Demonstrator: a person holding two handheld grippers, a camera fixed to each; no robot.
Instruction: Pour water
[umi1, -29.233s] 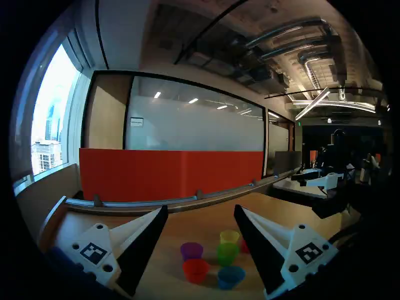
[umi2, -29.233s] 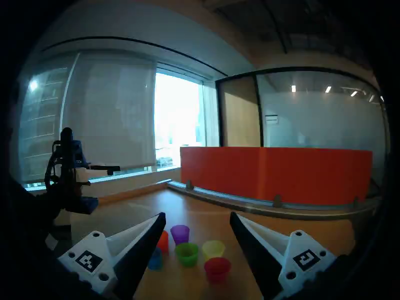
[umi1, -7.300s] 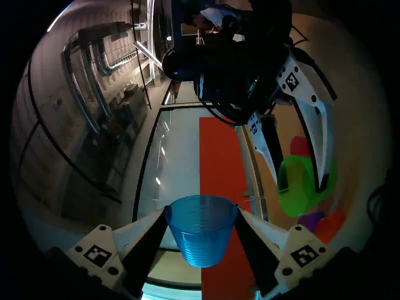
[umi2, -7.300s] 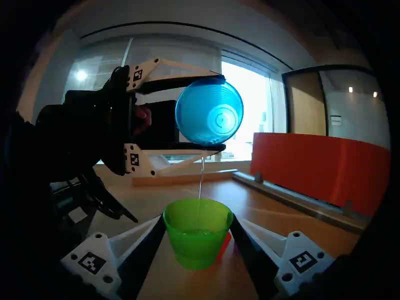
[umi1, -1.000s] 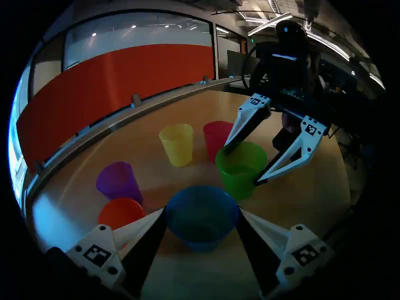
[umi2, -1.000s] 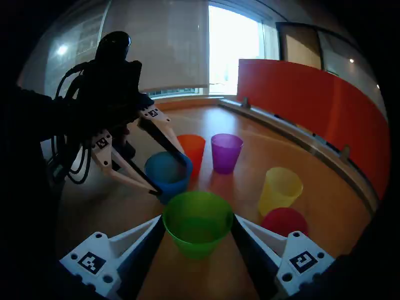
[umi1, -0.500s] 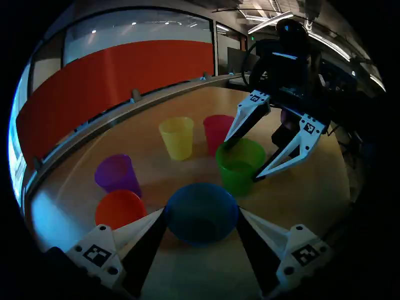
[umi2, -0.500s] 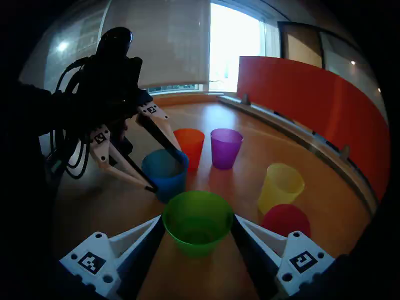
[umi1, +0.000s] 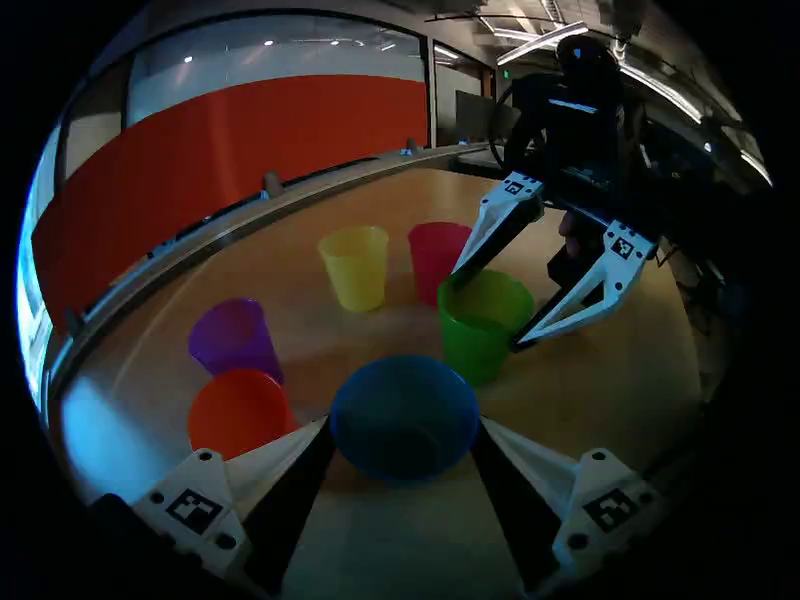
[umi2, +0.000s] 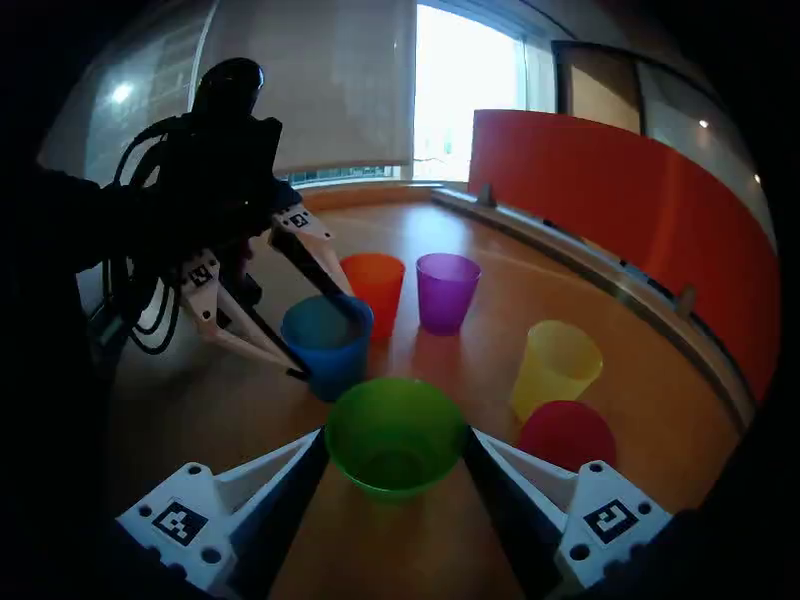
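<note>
My left gripper (umi1: 400, 430) is shut on a blue cup (umi1: 404, 405), held upright with its mouth towards the camera. In the right gripper view the same blue cup (umi2: 325, 350) sits low over the table in that gripper (umi2: 325, 340), a dark-sleeved hand behind it. My right gripper (umi2: 395, 440) is shut on a green cup (umi2: 396, 425), also upright. The left gripper view has the green cup (umi1: 483, 325) just right of the blue one, in the right gripper (umi1: 487, 316). The two cups are close but apart.
On the wooden table (umi1: 620, 380) stand an orange cup (umi1: 240, 412), a purple cup (umi1: 235, 340), a yellow cup (umi1: 354, 266) and a red cup (umi1: 437, 255). An orange partition (umi1: 230, 150) and a rail line the far edge. A window (umi2: 465, 90) lies behind.
Both grippers keep their cups upright. Over the last second the views tip slightly downward and each cup shows more of its inside. The cups on the table have not moved.
</note>
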